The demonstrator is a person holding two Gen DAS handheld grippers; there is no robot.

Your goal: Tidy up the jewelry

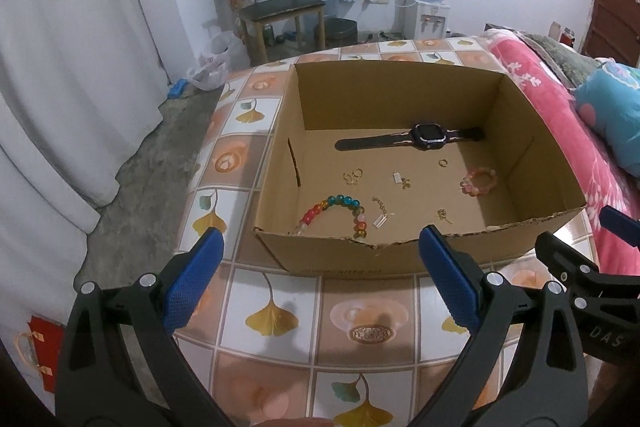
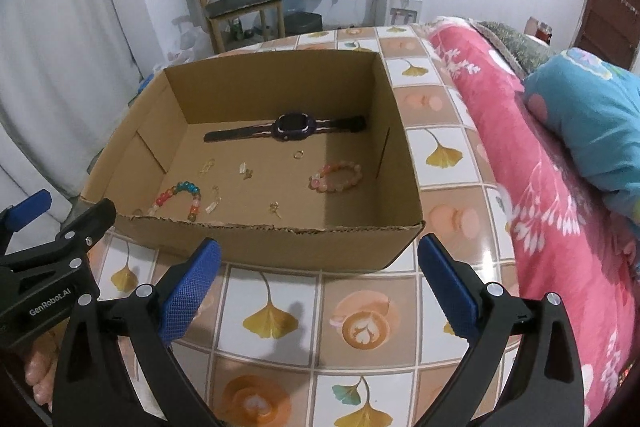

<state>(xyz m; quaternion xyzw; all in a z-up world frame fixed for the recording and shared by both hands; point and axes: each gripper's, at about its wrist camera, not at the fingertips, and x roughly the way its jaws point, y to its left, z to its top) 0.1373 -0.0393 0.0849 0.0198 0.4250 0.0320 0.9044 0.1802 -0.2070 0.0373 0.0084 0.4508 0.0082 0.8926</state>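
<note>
Left claw [image 1: 320,267], right claw [image 2: 318,267] wide open, empty, before box [image 2: 280,247] near edge.

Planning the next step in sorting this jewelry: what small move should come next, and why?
Probably lower the right gripper, open and empty, over the cardboard box's near wall toward the pink bead bracelet, which lies apart from the other pieces.
</note>
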